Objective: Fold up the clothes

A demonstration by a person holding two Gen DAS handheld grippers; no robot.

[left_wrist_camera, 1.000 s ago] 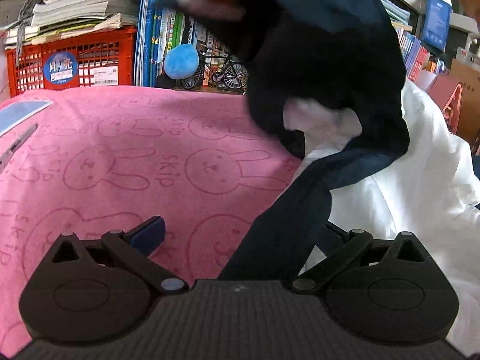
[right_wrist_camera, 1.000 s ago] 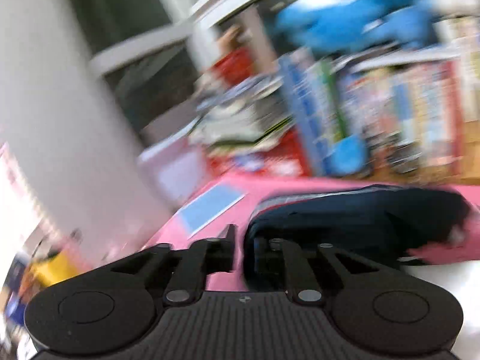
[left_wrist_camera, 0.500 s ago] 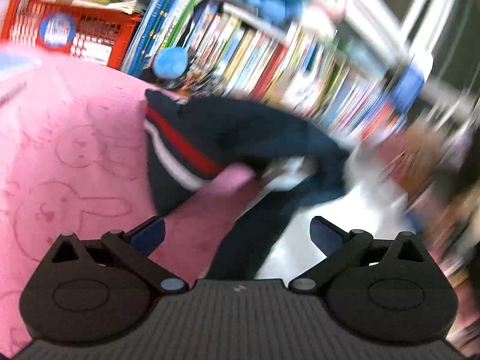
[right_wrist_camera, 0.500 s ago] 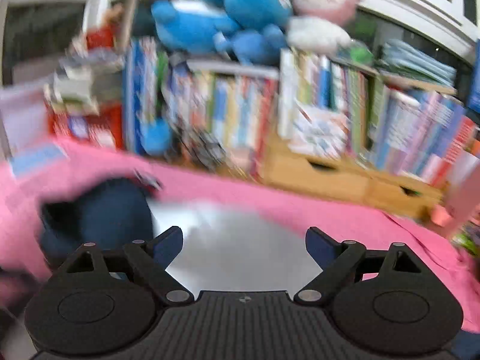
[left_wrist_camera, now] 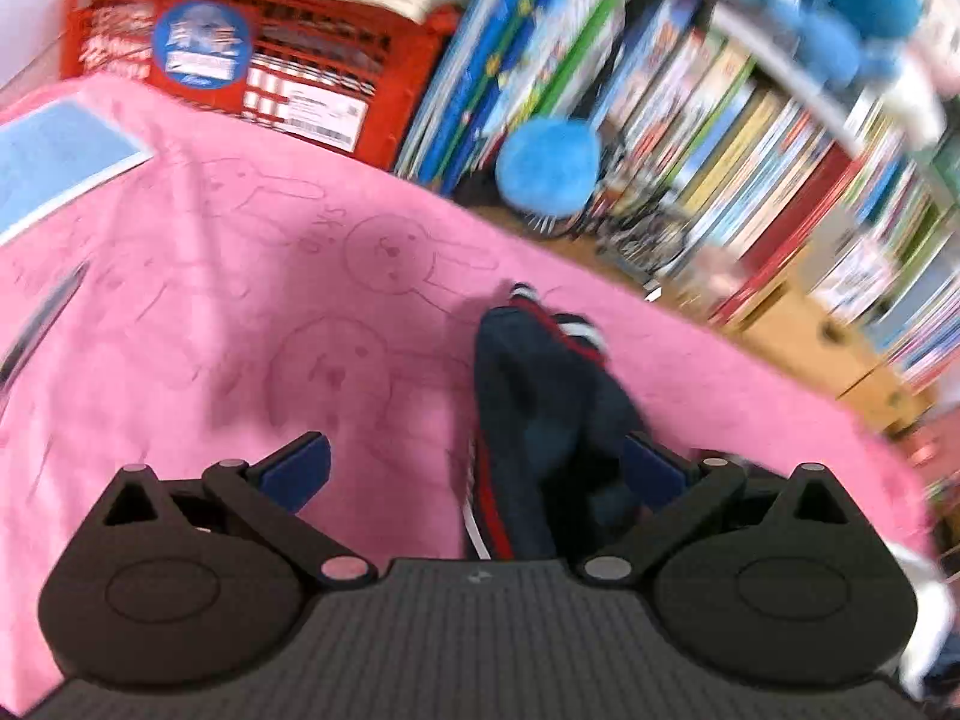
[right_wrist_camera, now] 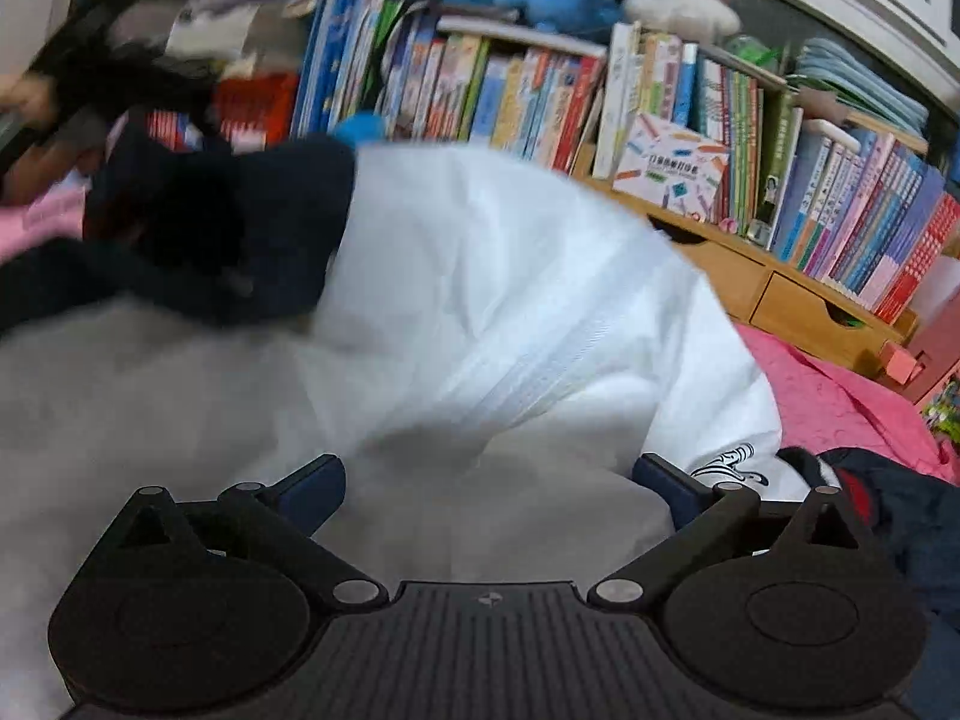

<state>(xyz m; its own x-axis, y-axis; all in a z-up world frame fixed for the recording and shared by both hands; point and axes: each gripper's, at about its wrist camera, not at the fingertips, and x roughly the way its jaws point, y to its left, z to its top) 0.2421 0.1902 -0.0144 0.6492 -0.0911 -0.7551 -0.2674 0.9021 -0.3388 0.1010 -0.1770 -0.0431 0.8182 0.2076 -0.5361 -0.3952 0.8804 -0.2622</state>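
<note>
1. The left gripper [left_wrist_camera: 474,471] has its jaws spread wide over the pink blanket [left_wrist_camera: 240,330]; a navy garment [left_wrist_camera: 540,408] lies between them, unpinched.
2. The right gripper [right_wrist_camera: 489,486] is opening its jaws above a white garment [right_wrist_camera: 510,300], gripping nothing.
3. Crowded books [right_wrist_camera: 690,132] and a red crate [left_wrist_camera: 264,72] line the back.

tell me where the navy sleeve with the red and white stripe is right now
In the left wrist view the navy sleeve with the red and white stripe lies on the pink bunny-print blanket, right of centre, running toward the bookshelf.
</note>
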